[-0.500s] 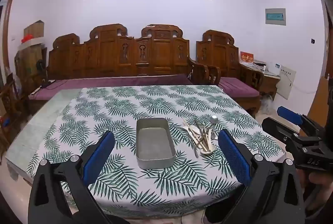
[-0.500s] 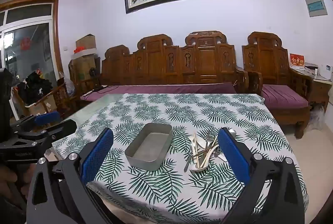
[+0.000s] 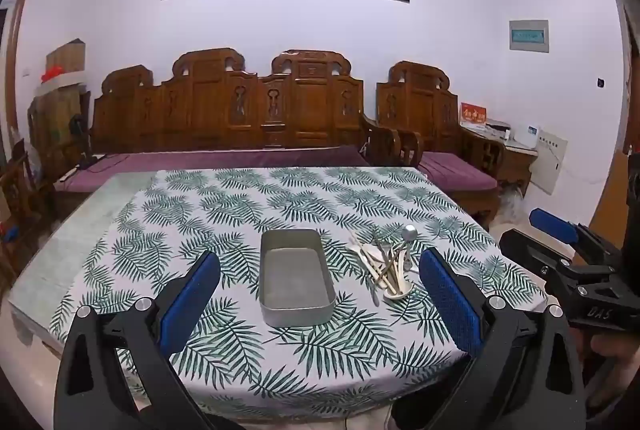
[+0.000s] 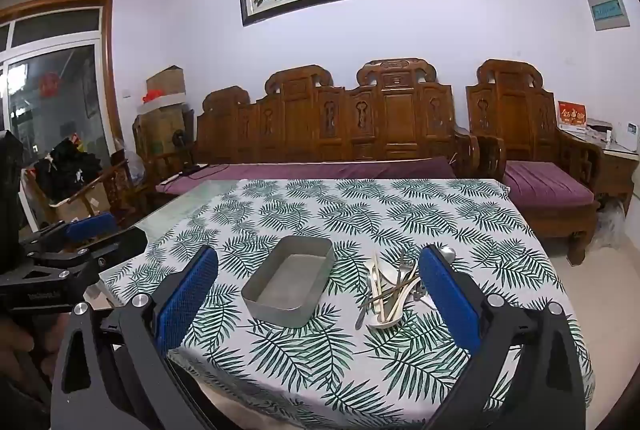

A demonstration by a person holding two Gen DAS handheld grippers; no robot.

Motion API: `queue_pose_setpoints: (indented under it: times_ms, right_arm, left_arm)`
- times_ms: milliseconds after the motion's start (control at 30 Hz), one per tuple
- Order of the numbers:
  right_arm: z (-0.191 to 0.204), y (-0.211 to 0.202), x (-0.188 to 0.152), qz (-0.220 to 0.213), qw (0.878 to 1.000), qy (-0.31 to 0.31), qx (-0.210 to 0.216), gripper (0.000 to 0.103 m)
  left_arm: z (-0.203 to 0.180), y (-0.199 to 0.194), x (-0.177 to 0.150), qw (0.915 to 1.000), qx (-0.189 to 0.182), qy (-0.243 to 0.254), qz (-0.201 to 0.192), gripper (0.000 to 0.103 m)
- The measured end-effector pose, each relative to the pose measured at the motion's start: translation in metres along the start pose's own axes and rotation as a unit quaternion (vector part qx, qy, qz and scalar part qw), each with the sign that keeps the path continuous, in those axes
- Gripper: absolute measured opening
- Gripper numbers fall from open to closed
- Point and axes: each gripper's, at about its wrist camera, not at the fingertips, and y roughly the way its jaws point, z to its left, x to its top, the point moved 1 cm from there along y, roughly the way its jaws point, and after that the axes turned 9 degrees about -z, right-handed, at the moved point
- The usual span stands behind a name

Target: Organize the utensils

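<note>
Both grippers' fingers spread, empty — utensil pile [image 4: 394, 288] beyond the right fingers [image 4: 448, 304], beside the tin [image 4: 290, 280].

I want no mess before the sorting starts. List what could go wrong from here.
1. The utensils lie crossed in one heap, so lifting one may drag or flip its neighbours.
2. The metal tray sits loose on the tablecloth; a bump could slide it.
3. A fork and spoon sit hidden behind the right claw pad.
</note>
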Motion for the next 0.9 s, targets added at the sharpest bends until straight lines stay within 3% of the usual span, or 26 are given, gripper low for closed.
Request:
queue_pose_setpoints:
  times_ms: [900]
  right_arm:
    - [0.0013, 0.0018, -0.0021, -0.001, 1.000, 0.001, 0.000, 0.100]
  left_arm:
    - [-0.0031, -0.0028, 0.0059, 1.0000, 0.000, 0.002, -0.002, 0.096]
